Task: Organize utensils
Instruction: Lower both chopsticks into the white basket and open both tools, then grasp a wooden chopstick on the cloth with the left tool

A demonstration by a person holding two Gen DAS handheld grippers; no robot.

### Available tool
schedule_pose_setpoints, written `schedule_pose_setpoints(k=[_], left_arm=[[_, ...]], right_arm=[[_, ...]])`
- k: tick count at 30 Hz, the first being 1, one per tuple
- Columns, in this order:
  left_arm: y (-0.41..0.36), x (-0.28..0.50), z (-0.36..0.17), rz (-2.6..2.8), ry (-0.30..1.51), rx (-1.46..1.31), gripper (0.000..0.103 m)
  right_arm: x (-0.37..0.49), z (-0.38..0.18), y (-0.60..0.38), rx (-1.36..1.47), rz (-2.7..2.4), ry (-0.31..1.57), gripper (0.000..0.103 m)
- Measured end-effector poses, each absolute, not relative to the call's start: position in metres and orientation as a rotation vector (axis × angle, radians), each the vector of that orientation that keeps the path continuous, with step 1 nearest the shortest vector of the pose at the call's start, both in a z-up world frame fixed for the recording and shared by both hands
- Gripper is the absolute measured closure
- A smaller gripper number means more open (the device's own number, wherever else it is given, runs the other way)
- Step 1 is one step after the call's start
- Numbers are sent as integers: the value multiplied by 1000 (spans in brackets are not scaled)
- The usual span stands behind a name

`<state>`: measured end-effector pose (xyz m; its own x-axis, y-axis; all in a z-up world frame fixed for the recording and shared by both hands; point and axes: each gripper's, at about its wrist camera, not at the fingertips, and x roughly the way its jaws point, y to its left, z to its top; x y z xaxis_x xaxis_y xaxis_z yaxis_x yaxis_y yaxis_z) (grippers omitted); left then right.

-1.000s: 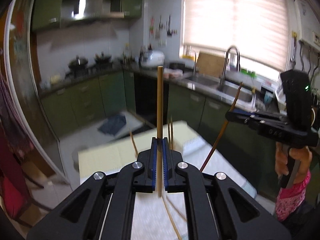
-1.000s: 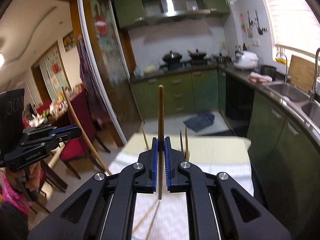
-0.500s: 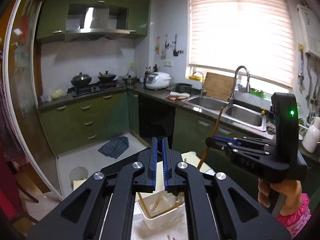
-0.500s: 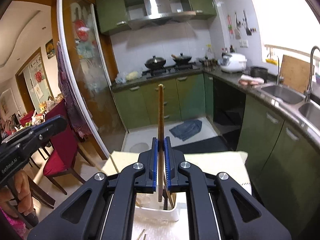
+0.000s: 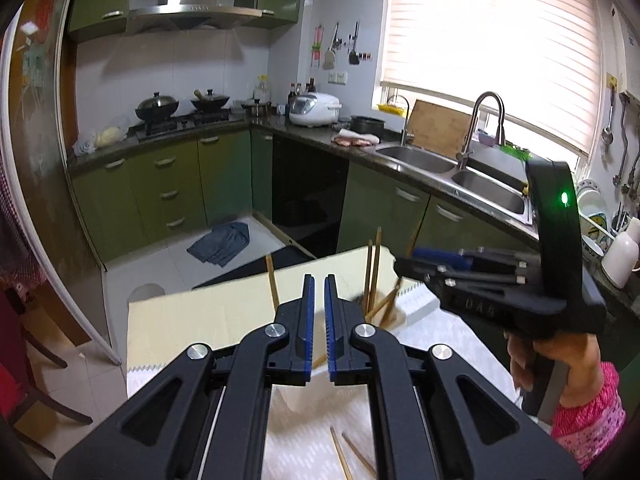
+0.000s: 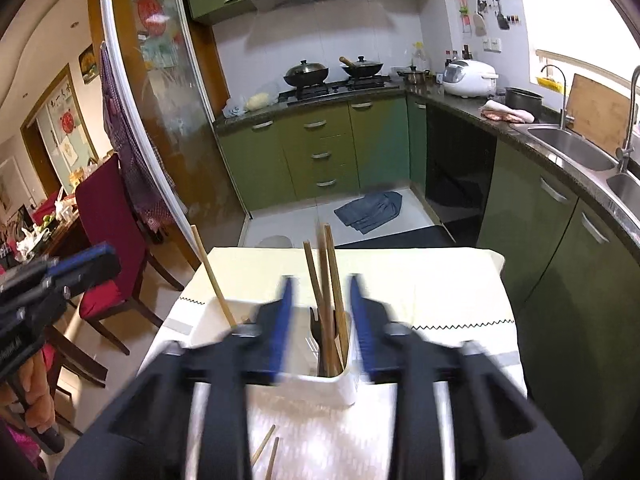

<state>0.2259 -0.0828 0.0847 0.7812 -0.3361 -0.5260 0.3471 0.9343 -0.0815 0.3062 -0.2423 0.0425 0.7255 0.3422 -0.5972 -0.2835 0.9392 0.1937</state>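
Note:
A white utensil holder (image 6: pixel 340 384) stands on the table with several wooden chopsticks (image 6: pixel 330 280) upright in it; one chopstick (image 6: pixel 212 276) leans at its left end. My right gripper (image 6: pixel 320 292) is open, its jaws straddling the chopsticks above the holder. My left gripper (image 5: pixel 317 292) is nearly closed with a narrow gap and holds nothing. In the left wrist view the chopsticks (image 5: pixel 374 268) stick up behind my fingers, and the right gripper (image 5: pixel 404 268) is beside them. Two loose chopsticks (image 6: pixel 266 456) lie on the cloth in front; they also show in the left wrist view (image 5: pixel 348 456).
The table carries a white patterned cloth (image 6: pixel 440 360) over a yellow one (image 5: pixel 192 316). Green kitchen cabinets (image 6: pixel 332 148), a sink counter (image 5: pixel 460 176) and a red chair (image 6: pixel 108 216) surround it. A blue rag (image 5: pixel 220 242) lies on the floor.
Both grippers let go of the chopsticks they held. The right gripper opened wide over the holder, where its chopstick now stands. The left gripper is empty and has dropped lower.

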Motion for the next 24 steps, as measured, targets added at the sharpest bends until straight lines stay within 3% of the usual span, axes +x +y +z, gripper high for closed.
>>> schedule_pose_setpoints(k=[4,6,9,11,18,24], left_arm=[[-81,207,65,-378,657,21,91],[-82,196,46,-368,726,31,77],[-87,185,11,-366,875,41,69],[-91,181,-14,-369,973,45,61],[-114,180,-89,-315,1205,127,62],[-128,193,-116,-278,1295,133,73]], right_arm=[[286,53,-250,96,331,641,69],[266,61,-257,104,327,609,68],[227,66,-267,95,337,573,58],[200,60,-272,70,333,568,56],[153,4,-283,10,326,721,56],[143,-36,-292,14,334,806,56]])
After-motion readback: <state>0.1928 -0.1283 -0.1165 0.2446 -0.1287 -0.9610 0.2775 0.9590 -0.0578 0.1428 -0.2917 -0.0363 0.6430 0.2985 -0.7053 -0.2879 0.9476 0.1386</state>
